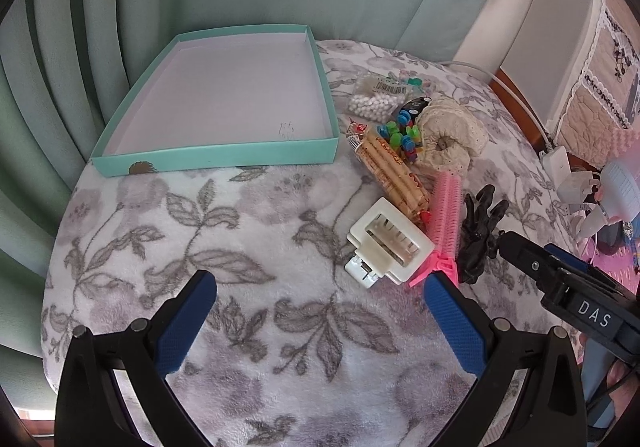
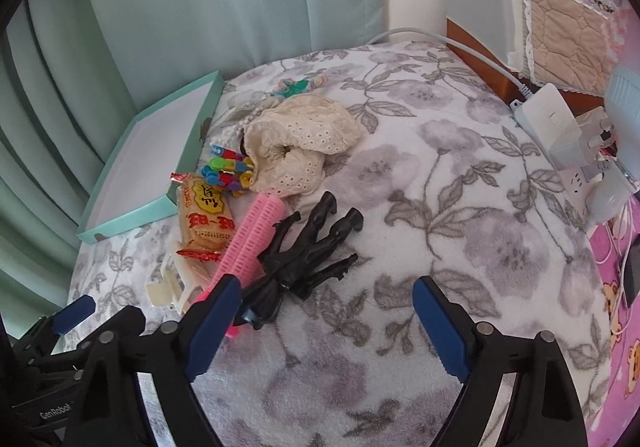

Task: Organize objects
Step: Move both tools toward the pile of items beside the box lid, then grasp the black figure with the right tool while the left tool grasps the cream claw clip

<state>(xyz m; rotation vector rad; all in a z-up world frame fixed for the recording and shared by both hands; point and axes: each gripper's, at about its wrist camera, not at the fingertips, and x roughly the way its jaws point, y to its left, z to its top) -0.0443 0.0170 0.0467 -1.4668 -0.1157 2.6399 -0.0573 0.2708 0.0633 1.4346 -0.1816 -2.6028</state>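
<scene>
Pale green curtains back a round surface covered by a white fleece blanket (image 1: 248, 231) printed with grey leaves and flowers. At the far left stands a shallow teal box (image 1: 224, 155) with a white floor, holding nothing. To its right the loose items lie in a cluster: a clear bag of white beads (image 1: 374, 99) at the far end; just nearer, a heap of small coloured plastic pieces (image 1: 402, 137) beside a cream lace fabric piece (image 1: 452, 135); a wrapped biscuit packet (image 1: 390, 171) running diagonally toward the viewer; a white rectangular clip (image 1: 390, 241) touching the packet's near end; a pink hair roller (image 1: 442, 219) just right of the clip; and a black toy horse (image 2: 308, 251) lying on its side against the roller. A white power adapter (image 2: 550, 123) with its cable sits at the far right edge of the surface.

Left gripper (image 1: 320, 287): blue-padded fingers spread wide over bare blanket, gripping nothing; its right pad overlaps the roller's near tip in the left wrist view. Right gripper (image 2: 326, 295): fingers likewise wide apart and empty, the left pad close to the horse and the roller's near end in its own view, though contact cannot be judged
</scene>
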